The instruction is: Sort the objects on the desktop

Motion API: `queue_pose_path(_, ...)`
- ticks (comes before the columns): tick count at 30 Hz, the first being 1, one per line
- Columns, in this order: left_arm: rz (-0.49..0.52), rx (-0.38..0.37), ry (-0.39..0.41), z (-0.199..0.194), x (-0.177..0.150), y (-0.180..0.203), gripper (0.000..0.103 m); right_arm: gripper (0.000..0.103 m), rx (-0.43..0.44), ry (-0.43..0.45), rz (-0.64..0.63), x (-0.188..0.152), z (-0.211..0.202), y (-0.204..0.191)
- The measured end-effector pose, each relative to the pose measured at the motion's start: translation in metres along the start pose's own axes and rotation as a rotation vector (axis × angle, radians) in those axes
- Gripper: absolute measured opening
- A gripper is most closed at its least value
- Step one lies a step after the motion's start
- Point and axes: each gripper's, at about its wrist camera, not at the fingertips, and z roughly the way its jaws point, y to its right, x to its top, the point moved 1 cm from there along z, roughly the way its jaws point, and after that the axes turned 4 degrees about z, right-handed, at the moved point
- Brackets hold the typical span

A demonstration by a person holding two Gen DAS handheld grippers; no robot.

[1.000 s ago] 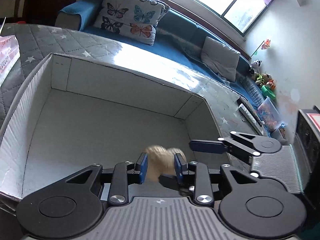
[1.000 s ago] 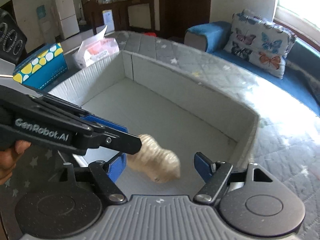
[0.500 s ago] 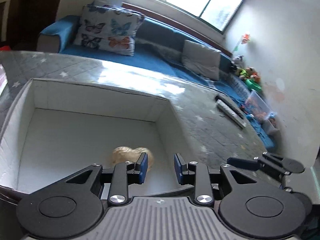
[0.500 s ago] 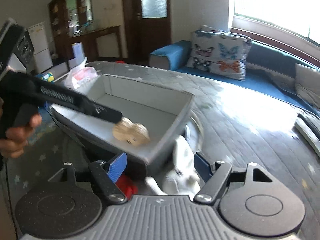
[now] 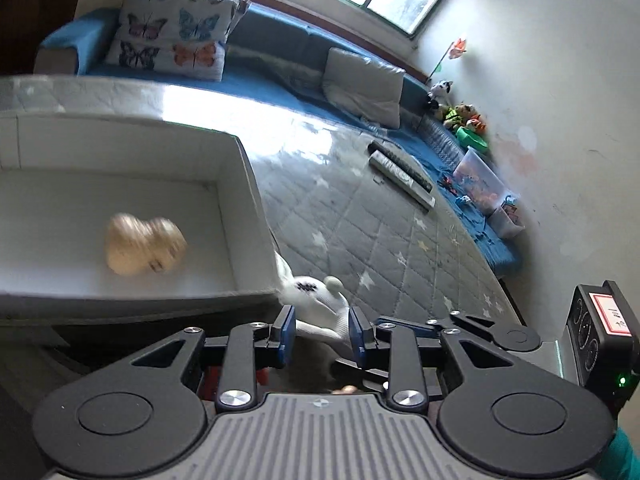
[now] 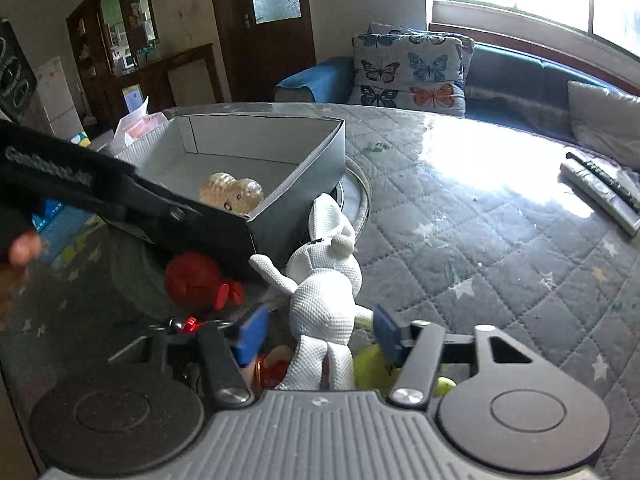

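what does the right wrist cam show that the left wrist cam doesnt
Only the right wrist view: the red toy beside the box, a yellow-green item under the right gripper, and the dark door.
Only the left wrist view: stuffed toys by the wall.
Both: the grey box holding the tan toy, and the white knitted rabbit outside it.

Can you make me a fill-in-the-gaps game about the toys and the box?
The beige toy lies inside the ____.
The bunny between the right gripper fingers is ____ in colour.
The toy left of the bunny, outside the box, is ____.
The sofa cushion has ____ printed on it.

Missing words: box, white, red, butterflies
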Motion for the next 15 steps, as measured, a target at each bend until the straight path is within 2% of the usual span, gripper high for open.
queue_pose_path(6,-0.083,0.029,-0.023,0.02,-0.004,0.005,0.032,0.046,0.057,0.006,0.01,0.001,0.001,0.004)
queue_pose_path(9,-0.12,0.05,-0.033,0.027,-0.006,0.004,0.032,0.038,0.078,0.006,0.034,0.003,0.003,0.01)
queue_pose_path(15,-0.192,0.039,-0.047,0.038,-0.01,0.002,0.035,0.034,0.114,0.018,0.045,0.0,0.0,0.013)
